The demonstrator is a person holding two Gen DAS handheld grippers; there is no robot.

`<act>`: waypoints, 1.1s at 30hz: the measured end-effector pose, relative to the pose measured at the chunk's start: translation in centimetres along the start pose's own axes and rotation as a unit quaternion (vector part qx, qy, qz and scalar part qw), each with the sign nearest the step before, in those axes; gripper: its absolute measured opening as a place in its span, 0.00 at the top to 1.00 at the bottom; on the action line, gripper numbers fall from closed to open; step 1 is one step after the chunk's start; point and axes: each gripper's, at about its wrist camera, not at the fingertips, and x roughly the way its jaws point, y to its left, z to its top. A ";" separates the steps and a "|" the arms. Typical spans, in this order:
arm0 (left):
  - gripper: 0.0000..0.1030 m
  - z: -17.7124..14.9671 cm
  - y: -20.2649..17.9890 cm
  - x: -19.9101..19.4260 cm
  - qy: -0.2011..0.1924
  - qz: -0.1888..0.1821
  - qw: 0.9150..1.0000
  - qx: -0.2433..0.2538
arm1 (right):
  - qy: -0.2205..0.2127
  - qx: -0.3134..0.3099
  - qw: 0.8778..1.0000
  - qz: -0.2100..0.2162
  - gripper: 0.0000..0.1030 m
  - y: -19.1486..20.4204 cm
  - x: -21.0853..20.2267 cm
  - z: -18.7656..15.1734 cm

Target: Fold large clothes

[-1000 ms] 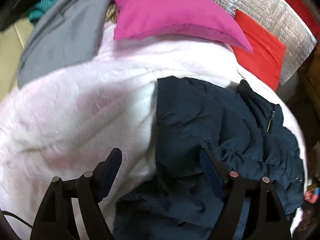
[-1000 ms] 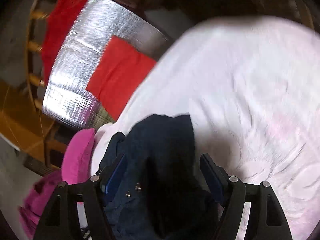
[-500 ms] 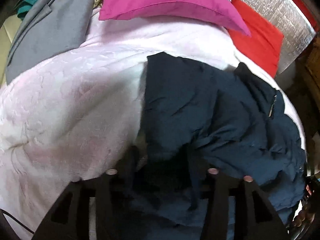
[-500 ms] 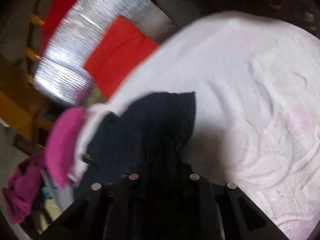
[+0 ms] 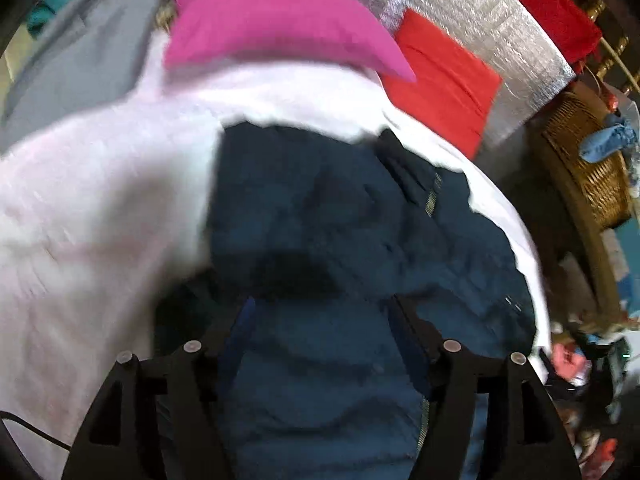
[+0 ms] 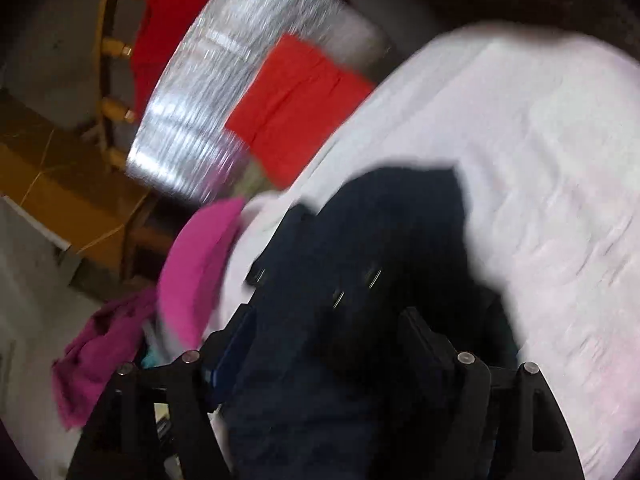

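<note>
A dark navy padded jacket (image 5: pixel 340 220) with a zip lies crumpled on a white fleece blanket (image 5: pixel 100 200) spread over a bed. My left gripper (image 5: pixel 324 312) hovers over the jacket's near part. Its jaws are opening, with jacket fabric lying between and below them, and the pads do not press on it. In the right wrist view the same jacket (image 6: pixel 400 232) shows its snap buttons. My right gripper (image 6: pixel 326 320) is over it, and its jaws are opening too, wide apart with loose fabric between them. Both views are blurred by motion.
A pink pillow (image 5: pixel 272 20) and a grey garment (image 5: pixel 92 60) lie at the head of the bed. Behind them are a red cloth (image 5: pixel 440 80) and a silver foil sheet (image 5: pixel 460 8). A wicker basket (image 5: pixel 588 160) stands at the right. A magenta cloth (image 6: pixel 96 352) hangs off the bed's edge.
Half a second ago both grippers were narrowed on the jacket; now both stand wide again. Both hands have lifted and shifted, and the jacket's near part sits bunched closer under them.
</note>
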 end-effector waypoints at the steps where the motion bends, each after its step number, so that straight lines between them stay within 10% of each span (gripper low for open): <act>1: 0.32 -0.6 0.1 0.5 0.017 -0.008 1.000 -0.011 | 0.023 0.011 1.000 0.011 0.25 0.0 0.8 -0.7; 8: 0.25 -2.0 1.9 3.2 0.076 -0.056 0.991 -0.093 | 0.099 0.093 0.991 0.018 0.25 -0.9 6.2 -5.3; 17: 0.24 0.2 5.4 3.5 0.036 -0.106 0.976 -0.186 | 0.011 0.136 0.991 0.018 0.26 -2.6 8.4 -4.6; 20: 0.26 1.2 6.7 3.1 0.015 -0.122 0.970 -0.209 | -0.002 0.137 0.991 0.008 0.45 -3.0 8.7 -4.3; 22: 0.38 1.4 7.0 3.2 0.003 -0.119 0.970 -0.213 | 0.001 0.126 0.992 -0.006 0.69 -3.2 9.2 -4.2; 24: 0.74 1.4 7.1 3.3 0.001 -0.102 0.972 -0.211 | -0.004 0.123 0.992 -0.004 0.75 -3.3 9.1 -4.1; 33: 0.91 0.2 6.0 0.9 -0.036 -0.075 0.981 -0.174 | -0.028 0.046 0.999 0.005 0.85 0.6 6.2 -4.1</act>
